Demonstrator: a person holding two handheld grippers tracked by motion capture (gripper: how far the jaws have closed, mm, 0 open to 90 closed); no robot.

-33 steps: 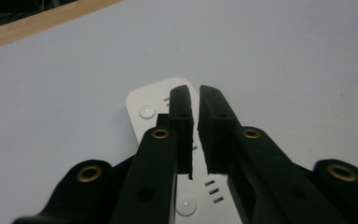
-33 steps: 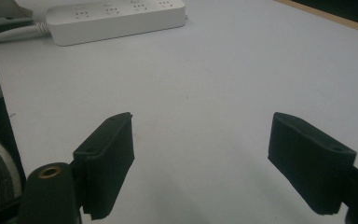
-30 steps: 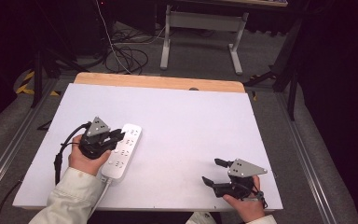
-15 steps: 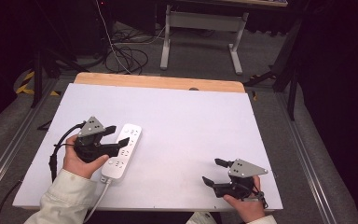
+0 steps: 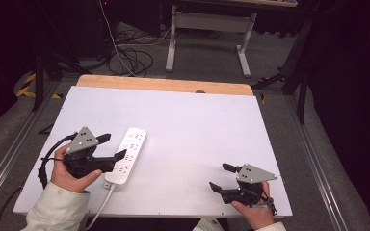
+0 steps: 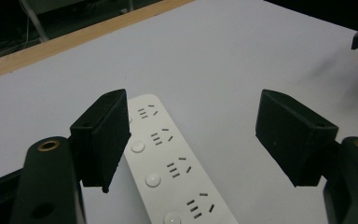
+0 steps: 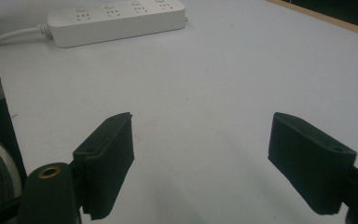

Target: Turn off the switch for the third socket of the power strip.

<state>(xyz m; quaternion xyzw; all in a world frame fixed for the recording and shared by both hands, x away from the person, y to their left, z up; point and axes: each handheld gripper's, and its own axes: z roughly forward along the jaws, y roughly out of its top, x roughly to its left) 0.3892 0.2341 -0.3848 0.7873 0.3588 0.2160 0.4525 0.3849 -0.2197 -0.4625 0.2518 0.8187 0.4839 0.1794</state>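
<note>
A white power strip (image 5: pixel 127 156) lies flat on the white table top (image 5: pixel 197 120) at the front left, its sockets facing up and its cord (image 5: pixel 99 207) running off the near edge. My left gripper (image 5: pixel 113 146) hovers just left of the strip, open, with one jaw reaching over the strip's edge. In the left gripper view the strip (image 6: pixel 168 163) lies below and between the wide-apart jaws of that gripper (image 6: pixel 193 133), which hold nothing. My right gripper (image 5: pixel 219 176) rests open near the front right edge, empty. Its own view shows the gripper (image 7: pixel 200 154) over bare table, with the strip (image 7: pixel 116 18) far off.
A wooden strip (image 5: pixel 164 85) borders the table's far edge. Beyond it, loose cables (image 5: pixel 130 53) and a metal stand (image 5: pixel 207 29) sit on the floor. Metal rails run along both sides of the table.
My left gripper has drawn back to the left and slightly toward the person, off the top of the power strip. The strip and the right gripper have stayed put.
</note>
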